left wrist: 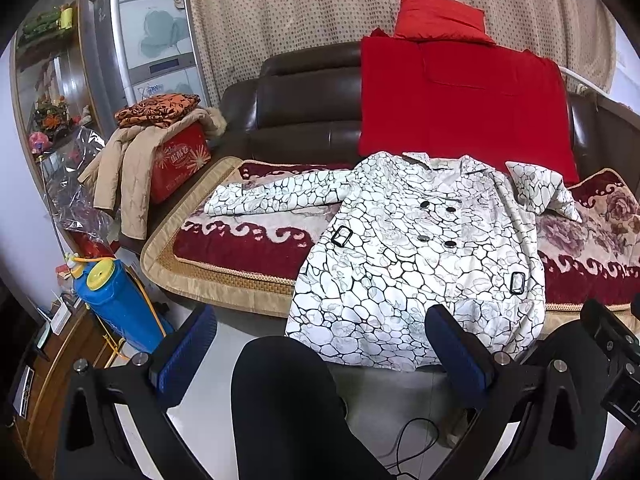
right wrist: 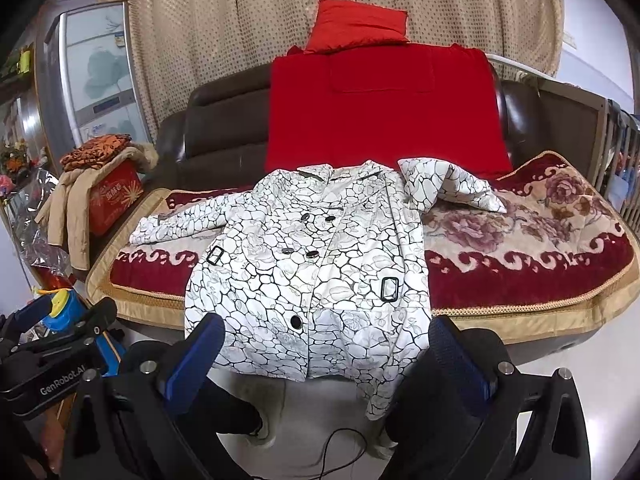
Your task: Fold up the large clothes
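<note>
A white coat with a black cobble print point(left wrist: 404, 256) lies face up on the sofa seat, its hem hanging over the front edge. Its left sleeve point(left wrist: 276, 196) stretches out flat; its right sleeve point(left wrist: 540, 192) is bunched near the shoulder. It also shows in the right wrist view point(right wrist: 316, 272). My left gripper point(left wrist: 320, 344) is open and empty, held back from the hem. My right gripper point(right wrist: 328, 356) is open and empty, just before the hanging hem. The left gripper body point(right wrist: 52, 360) shows at the lower left of the right wrist view.
The sofa seat has a red floral cover point(right wrist: 520, 256). A red blanket point(left wrist: 464, 100) and red pillow point(left wrist: 440, 16) lie on the backrest. A red box point(left wrist: 180, 164) with a beige jacket point(left wrist: 124, 176) stands at left. A blue bottle point(left wrist: 116, 304) stands on the floor. A black cable point(left wrist: 416, 444) lies below.
</note>
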`<act>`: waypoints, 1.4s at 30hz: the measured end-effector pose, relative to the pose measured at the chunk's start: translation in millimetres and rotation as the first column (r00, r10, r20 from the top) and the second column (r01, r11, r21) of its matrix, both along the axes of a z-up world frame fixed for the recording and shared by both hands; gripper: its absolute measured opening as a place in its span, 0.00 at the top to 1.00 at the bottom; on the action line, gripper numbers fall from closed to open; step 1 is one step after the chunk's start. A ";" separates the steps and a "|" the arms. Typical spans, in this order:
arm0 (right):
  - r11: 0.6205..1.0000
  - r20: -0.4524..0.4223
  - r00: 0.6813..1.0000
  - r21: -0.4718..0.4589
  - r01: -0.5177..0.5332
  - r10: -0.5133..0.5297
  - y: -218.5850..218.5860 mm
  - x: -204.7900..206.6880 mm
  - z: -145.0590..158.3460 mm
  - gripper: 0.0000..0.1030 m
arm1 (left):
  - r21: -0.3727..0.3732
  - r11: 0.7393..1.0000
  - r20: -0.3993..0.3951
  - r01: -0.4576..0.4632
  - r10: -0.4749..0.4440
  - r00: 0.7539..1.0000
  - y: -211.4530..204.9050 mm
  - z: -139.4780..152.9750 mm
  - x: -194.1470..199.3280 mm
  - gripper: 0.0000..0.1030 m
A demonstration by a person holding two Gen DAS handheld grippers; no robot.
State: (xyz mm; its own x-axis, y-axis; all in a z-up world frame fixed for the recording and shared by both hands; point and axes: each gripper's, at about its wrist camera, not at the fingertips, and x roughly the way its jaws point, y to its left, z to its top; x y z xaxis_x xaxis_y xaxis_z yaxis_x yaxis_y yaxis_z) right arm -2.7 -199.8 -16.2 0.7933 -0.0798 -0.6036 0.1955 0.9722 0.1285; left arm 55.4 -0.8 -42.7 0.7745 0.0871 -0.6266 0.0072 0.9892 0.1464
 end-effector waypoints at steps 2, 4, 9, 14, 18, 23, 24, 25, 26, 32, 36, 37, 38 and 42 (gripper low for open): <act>1.000 -0.004 1.000 0.005 0.000 0.000 -0.8 0.6 -1.5 0.00 | 0.001 1.000 -0.003 0.000 0.000 1.000 -0.9 -1.1 0.4 0.00; 1.000 -0.006 1.000 0.007 -0.001 0.001 -1.2 0.9 -2.4 0.00 | 0.002 1.000 -0.005 0.000 0.000 1.000 -1.4 -1.8 0.9 0.00; 1.000 -0.012 1.000 0.011 -0.002 0.002 -2.1 2.0 -4.1 0.00 | 0.005 1.000 -0.015 0.002 -0.002 1.000 -2.4 -4.2 3.0 0.00; 1.000 -0.019 1.000 0.019 -0.002 0.003 -3.3 3.5 -7.0 0.00 | 0.006 1.000 -0.021 0.001 -0.001 1.000 -3.7 -6.1 4.2 0.00; 1.000 -0.026 1.000 0.023 -0.003 0.004 -3.9 4.5 -8.5 0.00 | 0.007 1.000 -0.024 0.002 -0.002 1.000 -5.1 -7.5 4.7 0.00; 0.999 -0.037 0.999 0.033 -0.002 0.004 -7.1 6.7 -11.4 0.00 | 0.012 1.000 -0.030 0.007 -0.006 1.000 -7.0 -8.6 6.9 0.00; 0.999 -0.040 0.999 0.034 -0.002 0.003 -7.6 7.2 -12.1 0.00 | 0.012 1.000 -0.030 0.008 -0.007 1.000 -6.8 -9.0 7.5 0.00; 0.999 -0.043 0.999 0.036 0.000 0.002 -8.3 7.8 -12.8 0.00 | 0.012 1.000 -0.032 0.009 -0.008 0.999 -7.1 -9.5 8.6 0.00; 0.999 -0.045 0.999 0.038 0.001 0.001 -9.2 8.4 -13.3 0.00 | 0.013 1.000 -0.034 0.010 -0.009 0.999 -7.4 -10.1 10.2 0.00; 0.995 -0.063 0.998 0.097 0.014 -0.008 -30.9 23.1 -17.3 0.00 | 0.029 0.999 -0.049 0.035 -0.034 0.998 -13.4 -15.5 37.9 0.00; 0.991 -0.048 0.996 0.106 0.080 -0.075 -67.1 42.4 -13.8 0.00 | 0.012 0.999 -0.089 0.053 -0.052 0.995 -21.6 -25.8 78.6 0.00; 0.989 -0.041 0.994 0.108 0.105 -0.101 -80.2 49.8 -11.8 0.00 | 0.009 0.998 -0.102 0.055 -0.053 0.993 -24.1 -29.9 90.8 0.00; 0.985 -0.035 0.992 0.117 0.125 -0.122 -91.3 55.9 -9.9 0.00 | 0.015 0.999 -0.113 0.051 -0.049 0.992 -26.8 -34.2 101.6 0.00; 0.968 -0.021 0.979 0.147 0.205 -0.204 -138.6 87.9 -5.5 0.00 | 0.005 0.999 -0.181 0.038 -0.036 0.983 -37.7 -53.6 150.3 0.00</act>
State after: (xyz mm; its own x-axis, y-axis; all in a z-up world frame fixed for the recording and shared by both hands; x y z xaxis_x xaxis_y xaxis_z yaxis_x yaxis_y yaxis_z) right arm 85.2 -338.4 -21.7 0.7659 -0.1494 -0.6254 0.3893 0.8818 0.2661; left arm 205.7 -38.5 -96.3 0.6511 0.0660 -0.7561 0.0709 0.9866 0.1473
